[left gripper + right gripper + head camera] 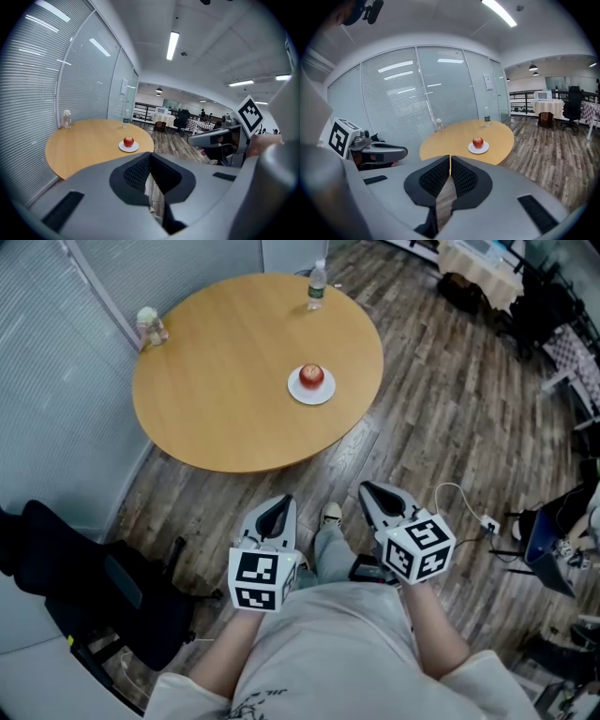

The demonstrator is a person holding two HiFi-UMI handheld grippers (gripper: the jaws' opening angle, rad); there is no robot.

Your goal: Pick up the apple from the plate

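Observation:
A red apple [311, 375] sits on a small white plate [311, 390] at the right side of a round wooden table [216, 381]. The apple [128, 140] and plate [128, 147] show far ahead in the left gripper view, and the apple [477, 142] on its plate [478, 149] likewise in the right gripper view. My left gripper [277, 508] and right gripper [372, 491] are held close to my body, short of the table's near edge. Both are shut with nothing between the jaws.
A water bottle [317, 285] stands at the table's far edge and a small jar [150, 326] at its left edge. A dark chair [84, 596] is at the lower left. Glass walls with blinds run along the left; cables and bags lie on the wood floor at right.

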